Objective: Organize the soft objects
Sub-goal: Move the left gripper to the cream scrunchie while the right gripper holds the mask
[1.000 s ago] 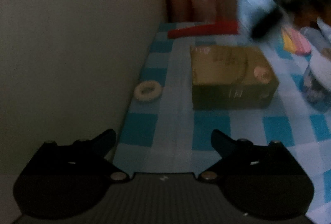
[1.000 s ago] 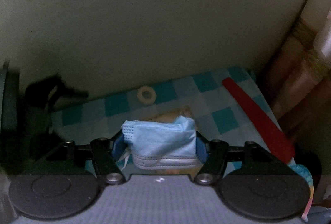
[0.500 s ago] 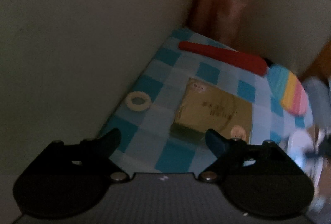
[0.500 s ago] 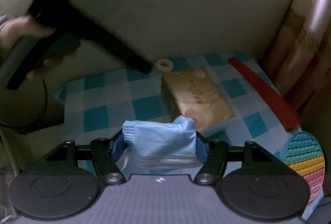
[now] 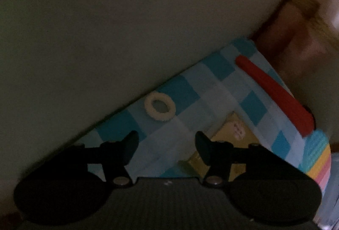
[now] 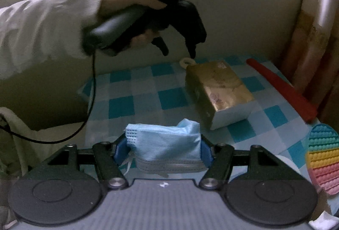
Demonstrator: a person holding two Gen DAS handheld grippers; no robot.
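My right gripper (image 6: 163,145) is shut on a folded blue face mask (image 6: 163,143), held above the checked cloth. My left gripper (image 5: 166,145) is open and empty; in the right wrist view it (image 6: 179,49) hangs fingers down just above a cream fuzzy hair tie (image 6: 186,62). That hair tie (image 5: 160,107) lies on the cloth by the wall, ahead of the left fingers. A gold box (image 6: 220,90) lies on the cloth right of the hair tie; it also shows in the left wrist view (image 5: 231,134).
A blue and white checked cloth (image 6: 137,98) covers the table. A red strip (image 6: 281,87) lies at the right edge by a curtain (image 6: 313,39). A rainbow bubble pad (image 6: 324,157) sits at the near right. The wall (image 5: 106,28) is close behind.
My left gripper has swung over toward the hair tie and hangs above it. My right gripper has drawn back from the box with the mask still held.
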